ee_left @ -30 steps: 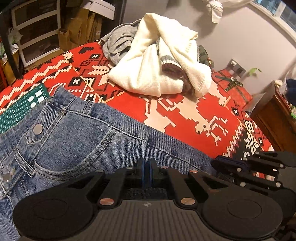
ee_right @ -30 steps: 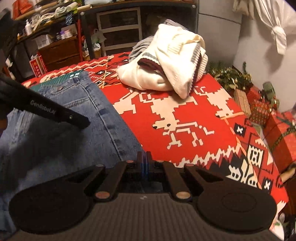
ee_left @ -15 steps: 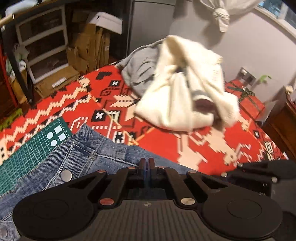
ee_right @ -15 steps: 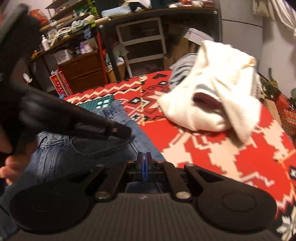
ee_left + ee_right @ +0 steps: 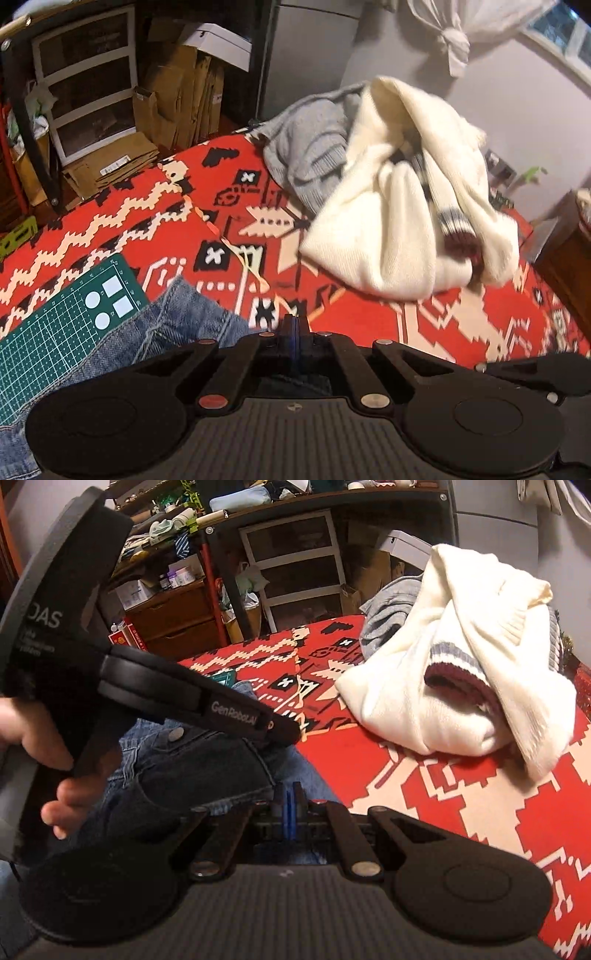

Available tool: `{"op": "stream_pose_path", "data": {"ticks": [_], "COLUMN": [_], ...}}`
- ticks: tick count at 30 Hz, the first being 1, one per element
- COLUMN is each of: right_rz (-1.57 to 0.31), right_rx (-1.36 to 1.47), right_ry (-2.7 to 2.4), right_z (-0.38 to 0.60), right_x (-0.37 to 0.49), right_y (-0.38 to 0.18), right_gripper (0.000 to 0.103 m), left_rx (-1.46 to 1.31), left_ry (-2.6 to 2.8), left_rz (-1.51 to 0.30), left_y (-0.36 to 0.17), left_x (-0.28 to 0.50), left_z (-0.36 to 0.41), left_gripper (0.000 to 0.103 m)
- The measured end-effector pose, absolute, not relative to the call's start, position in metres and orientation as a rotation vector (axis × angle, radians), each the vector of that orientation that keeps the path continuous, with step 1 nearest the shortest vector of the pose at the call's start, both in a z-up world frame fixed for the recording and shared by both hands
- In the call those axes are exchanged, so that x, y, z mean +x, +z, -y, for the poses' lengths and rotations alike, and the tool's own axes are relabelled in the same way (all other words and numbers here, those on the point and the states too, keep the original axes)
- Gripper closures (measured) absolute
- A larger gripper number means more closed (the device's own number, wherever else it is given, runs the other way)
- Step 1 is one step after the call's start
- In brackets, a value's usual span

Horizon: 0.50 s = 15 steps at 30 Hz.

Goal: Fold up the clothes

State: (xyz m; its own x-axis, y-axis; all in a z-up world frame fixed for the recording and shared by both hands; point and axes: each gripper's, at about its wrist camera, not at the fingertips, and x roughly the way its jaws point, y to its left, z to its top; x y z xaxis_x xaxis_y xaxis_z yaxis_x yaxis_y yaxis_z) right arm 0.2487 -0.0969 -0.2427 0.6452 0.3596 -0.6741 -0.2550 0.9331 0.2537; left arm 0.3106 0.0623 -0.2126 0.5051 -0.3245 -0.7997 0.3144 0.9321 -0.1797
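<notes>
While the blue jeans (image 5: pixel 177 332) lie at the near left of the surface (image 5: pixel 369 325), partly over a green cutting mat (image 5: pixel 55 332), I have both grippers low over them. In the right wrist view the denim's waistband, with a metal button, sits under the left gripper (image 5: pixel 280 727), and the cloth reaches to my right gripper (image 5: pixel 289 805).

My left gripper (image 5: pixel 293 332) has its jaws pressed together, blue pads meeting; denim shows just below them, but I cannot tell whether any fabric is pinched between them. My right gripper's jaws are likewise closed to a thin line, with jeans fabric directly beneath, and again I cannot tell whether they grip it. A hand (image 5: pixel 44 768) holds the left gripper's handle at the left edge of the right wrist view.

Farther out on the red patterned cloth covering the surface, a cream sweater (image 5: pixel 399 221) with a maroon and grey striped cuff lies bunched in a heap, well apart from the jeans. A grey knit garment (image 5: pixel 306 155) is tucked against its far side, touching it.

Beyond the surface stand a white drawer unit (image 5: pixel 88 88), stacked cardboard boxes (image 5: pixel 177 99) and cluttered shelves (image 5: pixel 177 524).
</notes>
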Motion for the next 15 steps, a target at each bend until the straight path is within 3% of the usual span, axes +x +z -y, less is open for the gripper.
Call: {"op": "stream_pose_path", "data": {"ticks": [6, 15], "right_rz": [-0.79, -0.809], "right_rx": [0.151, 0.165], "right_ry": [0.355, 0.342], "right_z": [0.104, 0.1], "right_x": [0.249, 0.255], "right_y": [-0.236, -0.242], "right_gripper": [0.101, 0.101], "left_rx": [-0.023, 0.029], "left_ry": [-0.378, -0.344], "left_rz": [-0.964, -0.973], "left_y": [-0.194, -0.214], "left_x": [0.302, 0.306], "left_z": [-0.076, -0.084], "left_gripper": [0.103, 0.101]}}
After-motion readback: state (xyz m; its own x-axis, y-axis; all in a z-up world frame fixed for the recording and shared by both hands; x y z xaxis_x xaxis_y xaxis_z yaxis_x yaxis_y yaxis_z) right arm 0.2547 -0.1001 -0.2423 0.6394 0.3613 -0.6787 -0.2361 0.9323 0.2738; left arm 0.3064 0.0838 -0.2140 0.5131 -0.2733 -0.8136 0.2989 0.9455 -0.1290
